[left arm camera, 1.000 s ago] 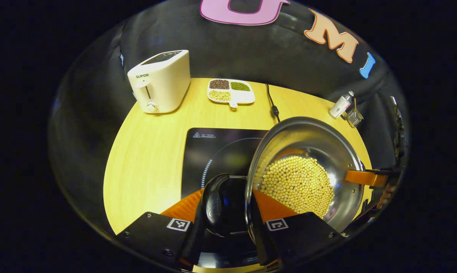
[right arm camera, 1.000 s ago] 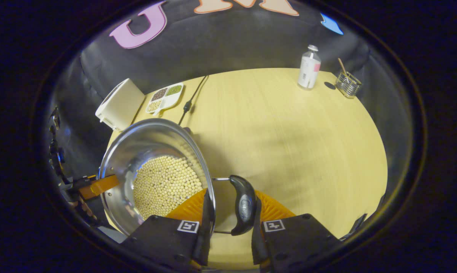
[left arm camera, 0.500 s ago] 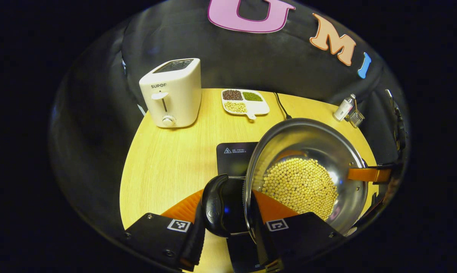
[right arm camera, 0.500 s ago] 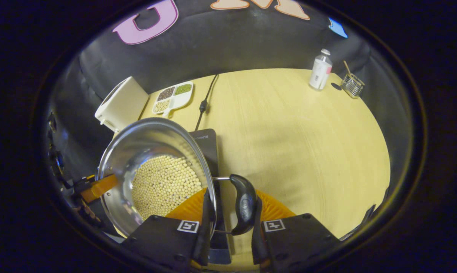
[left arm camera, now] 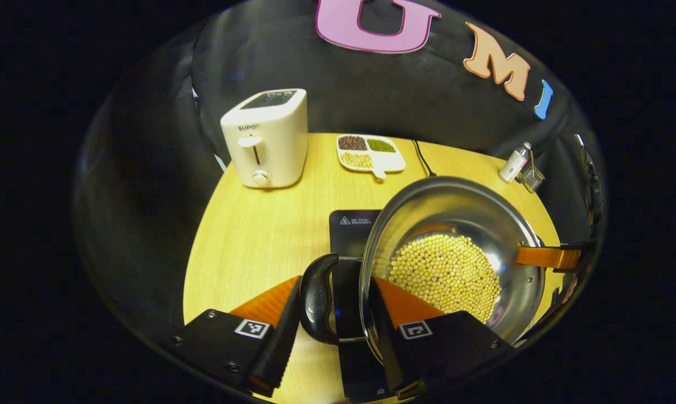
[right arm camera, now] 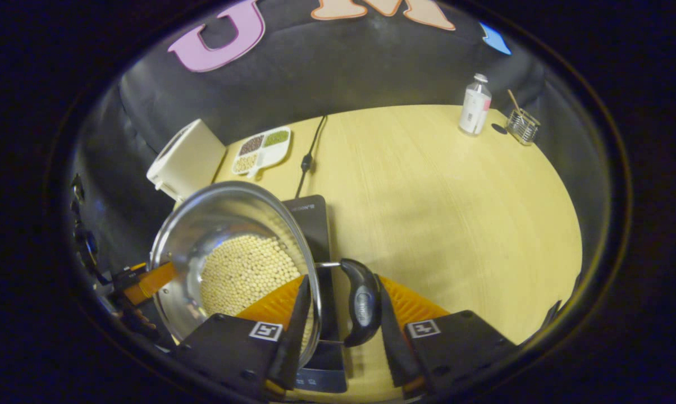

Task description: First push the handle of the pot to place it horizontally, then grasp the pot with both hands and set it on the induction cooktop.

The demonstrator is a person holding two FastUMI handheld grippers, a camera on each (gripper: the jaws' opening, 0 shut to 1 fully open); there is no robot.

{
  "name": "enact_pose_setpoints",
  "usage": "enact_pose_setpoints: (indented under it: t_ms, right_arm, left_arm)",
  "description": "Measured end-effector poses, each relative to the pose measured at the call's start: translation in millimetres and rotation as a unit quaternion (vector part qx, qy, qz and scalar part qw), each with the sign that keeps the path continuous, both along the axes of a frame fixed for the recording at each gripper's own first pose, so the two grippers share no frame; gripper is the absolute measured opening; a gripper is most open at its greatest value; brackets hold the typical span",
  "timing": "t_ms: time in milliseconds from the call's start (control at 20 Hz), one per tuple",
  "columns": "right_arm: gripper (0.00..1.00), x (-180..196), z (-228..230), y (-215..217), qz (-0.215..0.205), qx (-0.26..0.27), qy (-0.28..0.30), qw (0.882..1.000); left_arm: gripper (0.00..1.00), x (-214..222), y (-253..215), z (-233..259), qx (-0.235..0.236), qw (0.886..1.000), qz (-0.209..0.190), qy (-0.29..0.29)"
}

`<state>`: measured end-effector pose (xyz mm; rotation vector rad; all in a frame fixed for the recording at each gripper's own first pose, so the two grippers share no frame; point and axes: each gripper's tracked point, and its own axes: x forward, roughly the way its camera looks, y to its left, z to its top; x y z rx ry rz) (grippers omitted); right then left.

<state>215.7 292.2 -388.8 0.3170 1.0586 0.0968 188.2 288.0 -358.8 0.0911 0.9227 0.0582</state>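
We see left gripper (left arm camera: 333, 286) with fingers parted, straddling left handle (left arm camera: 315, 300) and rim of pot (left arm camera: 456, 207); no firm press visible. Right gripper (right arm camera: 341, 280) likewise spread around right handle (right arm camera: 363, 303) and rim. Pot (holding pale beans (left arm camera: 444, 275)) sits over induction cooktop (left arm camera: 352, 224), near table edge. We count: one pot, two handles, one cooktop, one toaster (left arm camera: 268, 140) far left, one divided dish (left arm camera: 371, 157), one bottle (right arm camera: 475, 106) far right.

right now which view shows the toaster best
The left gripper view: the toaster faces the camera, lever and knob plain. In the right gripper view the toaster is smaller, seen from its side, partly behind the pot.
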Motion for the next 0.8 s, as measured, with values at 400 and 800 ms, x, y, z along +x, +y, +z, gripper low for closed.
enact_pose_setpoints:
  t_ms: [400,800]
  right_arm:
    - [0.98,2.5,57.0,-33.0,-0.009,0.034,-0.085,0.996]
    - [0.98,-28.9,122.1,-152.2,-0.014,0.055,-0.178,0.982]
  left_arm:
    - [0.96,7.1,-36.2,80.9,0.073,0.99,-0.037,-0.113]
    - [0.95,-40.5,-148.7,146.3,0.056,0.982,0.0,-0.179]
